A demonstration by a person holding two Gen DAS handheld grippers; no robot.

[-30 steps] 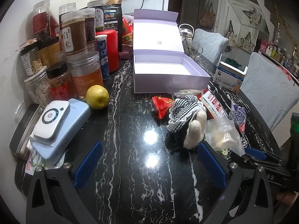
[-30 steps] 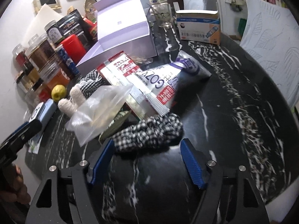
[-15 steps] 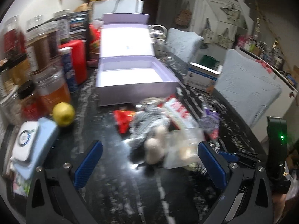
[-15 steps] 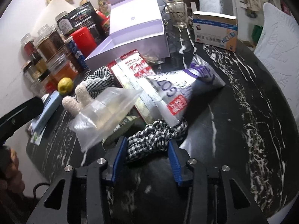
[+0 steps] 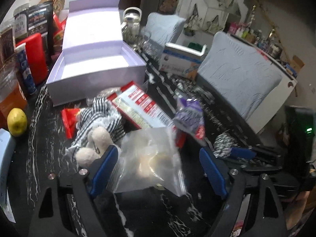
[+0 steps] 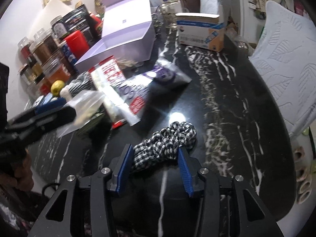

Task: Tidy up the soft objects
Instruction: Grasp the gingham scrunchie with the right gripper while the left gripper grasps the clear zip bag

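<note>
My right gripper [image 6: 155,158] is shut on a black-and-white checked scrunchie [image 6: 167,140] and holds it above the black marble table [image 6: 227,102]. The scrunchie also shows in the left wrist view [image 5: 223,145]. My left gripper [image 5: 158,164] is open, its fingers on either side of a clear plastic bag [image 5: 152,158] that holds something pale. A plush toy in striped cloth [image 5: 96,126] lies just left of it. An open lilac box [image 5: 94,65] stands behind, empty; it also shows in the right wrist view [image 6: 126,37].
Snack packets lie mid-table: a red-and-white one [image 5: 140,106] and a purple one [image 5: 189,116]. Jars and a red canister [image 5: 36,57] line the left wall, with a lemon [image 5: 17,121]. A blue-and-white carton [image 6: 199,31] stands at the back. Cushioned chairs [image 6: 284,59] border the table's right side.
My right gripper closed on the checked scrunchie and lifted it back from the pile. My left gripper moved right and forward, from the plush toy to the clear plastic bag.
</note>
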